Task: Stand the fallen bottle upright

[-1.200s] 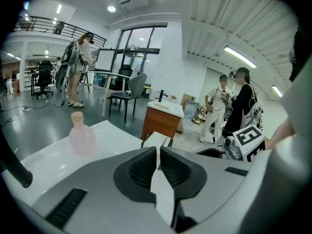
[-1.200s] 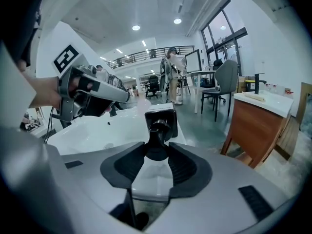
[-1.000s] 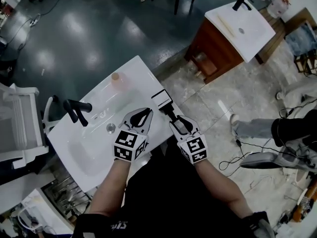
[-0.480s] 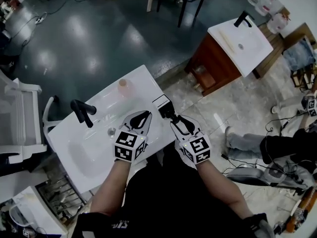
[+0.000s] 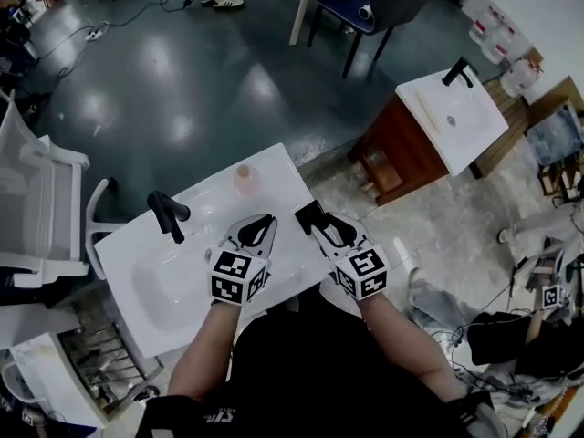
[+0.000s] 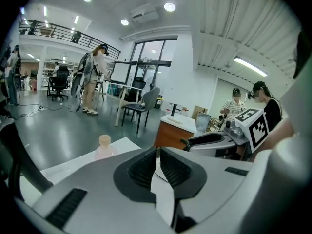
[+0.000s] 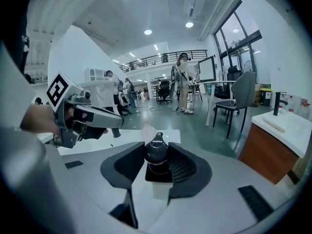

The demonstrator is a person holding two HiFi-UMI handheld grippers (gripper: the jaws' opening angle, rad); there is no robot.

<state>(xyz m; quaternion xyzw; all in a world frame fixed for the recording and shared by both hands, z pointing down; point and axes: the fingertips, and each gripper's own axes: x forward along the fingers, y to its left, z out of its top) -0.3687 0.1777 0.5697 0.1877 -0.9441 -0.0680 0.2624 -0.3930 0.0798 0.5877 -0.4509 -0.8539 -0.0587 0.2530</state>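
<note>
Black-capped bottle [image 7: 156,151] is clamped in the right tongs [image 5: 318,222]; the left tongs [image 6: 157,155] are closed, empty.

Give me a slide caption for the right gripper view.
Right gripper clamps a black-topped bottle, white sink top beyond.

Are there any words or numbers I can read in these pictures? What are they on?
No text can be read for certain.
Left marker cube, right marker cube: black-and-white square patterns, no letters.
White print on the black shirt: cut off and blurred, unreadable.
Red labels on the white containers: too small to read.
</note>
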